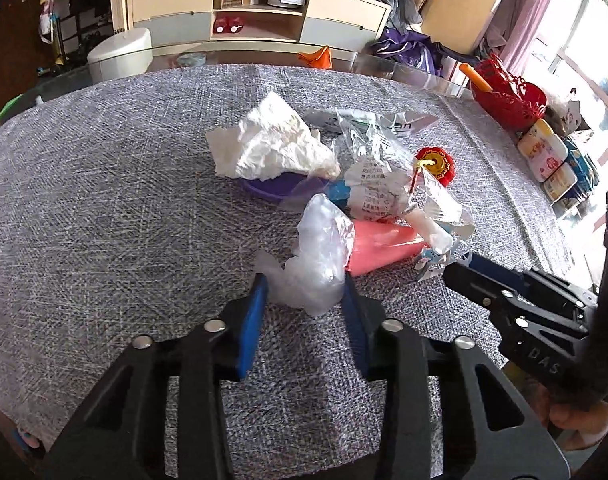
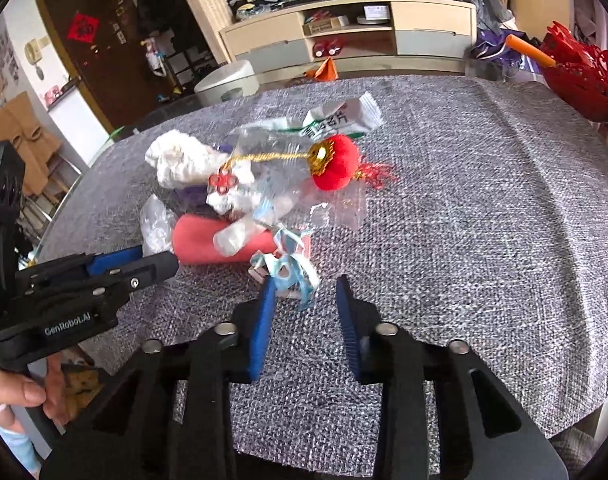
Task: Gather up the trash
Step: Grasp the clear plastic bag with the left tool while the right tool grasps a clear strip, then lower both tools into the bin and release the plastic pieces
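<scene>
Left wrist view: the left gripper (image 1: 304,284) points down at the grey woven cloth covering the worktop (image 1: 103,200). Its two blue fingers (image 1: 253,320) stand narrowly apart, one on each side of a crumpled clear plastic bag (image 1: 316,256); the bag fills the gap and both pads appear to touch it, though a firm pinch cannot be confirmed. The bag lies at the near edge of a trash heap. Just behind it, touching, is a pink cone-shaped wrapper (image 1: 380,248); further back a crumpled white tissue (image 1: 267,144) rests on the rim of a purple bowl (image 1: 275,188), whose contents are hidden by the tissue. A printed clear wrapper (image 1: 376,188) and a small red lantern ornament (image 1: 438,162) lie to the right of the bowl. The right gripper (image 1: 470,264) enters from the right edge, its tip at a torn blue-and-white wrapper (image 1: 436,264).

Right wrist view: the right gripper (image 2: 306,288) shows its fingers (image 2: 261,320) narrowly apart. The torn blue-and-white wrapper (image 2: 291,272) lies against the left finger tip; the right finger stands clear of it, so no grip is evident. Beyond it are the pink wrapper (image 2: 199,244), the tissue (image 2: 183,160) and the red lantern ornament (image 2: 336,164) on its gold cord. The left gripper (image 2: 143,260) reaches in from the left, held by a hand (image 2: 27,396).

A red openwork basket (image 1: 512,100) at the far right corner of the worktop holds an orange-handled item; its other contents cannot be made out.
</scene>
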{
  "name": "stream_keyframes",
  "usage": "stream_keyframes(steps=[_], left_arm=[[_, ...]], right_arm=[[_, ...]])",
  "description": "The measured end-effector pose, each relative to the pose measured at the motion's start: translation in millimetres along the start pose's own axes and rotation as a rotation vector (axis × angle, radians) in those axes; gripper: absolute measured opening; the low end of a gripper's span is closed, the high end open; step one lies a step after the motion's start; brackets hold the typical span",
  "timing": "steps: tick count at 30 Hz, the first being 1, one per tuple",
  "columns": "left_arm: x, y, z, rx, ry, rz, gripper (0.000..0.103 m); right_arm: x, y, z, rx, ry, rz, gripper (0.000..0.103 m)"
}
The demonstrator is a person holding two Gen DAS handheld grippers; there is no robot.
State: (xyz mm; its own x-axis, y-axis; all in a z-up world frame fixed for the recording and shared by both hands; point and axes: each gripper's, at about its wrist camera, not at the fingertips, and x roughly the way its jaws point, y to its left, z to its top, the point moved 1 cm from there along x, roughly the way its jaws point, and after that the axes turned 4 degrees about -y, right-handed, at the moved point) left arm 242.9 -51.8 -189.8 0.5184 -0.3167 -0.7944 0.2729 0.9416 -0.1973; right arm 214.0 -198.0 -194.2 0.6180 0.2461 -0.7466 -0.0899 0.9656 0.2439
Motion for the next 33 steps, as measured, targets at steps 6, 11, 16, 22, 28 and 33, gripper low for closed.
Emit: stream_keyframes(steps=[6, 11, 16, 22, 28, 33], left_arm=[[-12, -2, -3, 0.0, -0.014, 0.004, 0.018], [-36, -5, -9, -0.002, -0.044, 0.027, 0.016], [-71, -12, -18, 0.002, -0.09, 0.048, 0.016], [-111, -23, -35, 0.012, -0.135, 0.049, 0.016], [-146, -31, -64, 0.028, -0.163, 0.038, 0.016], [-151, -34, -92, 0.034, -0.142, 0.047, 0.016]], right_arm=[[-12, 5, -3, -0.023, -0.021, 0.005, 0.011], [-37, 11, -5, -0.039, -0.052, 0.002, 0.006], [-66, 18, -11, -0.045, -0.089, 0.007, 0.005], [-103, 29, -24, -0.062, -0.131, 0.012, 0.004], [-128, 40, -43, -0.084, -0.146, 0.006, 0.003], [-126, 44, -65, -0.083, -0.112, -0.007, 0.004]])
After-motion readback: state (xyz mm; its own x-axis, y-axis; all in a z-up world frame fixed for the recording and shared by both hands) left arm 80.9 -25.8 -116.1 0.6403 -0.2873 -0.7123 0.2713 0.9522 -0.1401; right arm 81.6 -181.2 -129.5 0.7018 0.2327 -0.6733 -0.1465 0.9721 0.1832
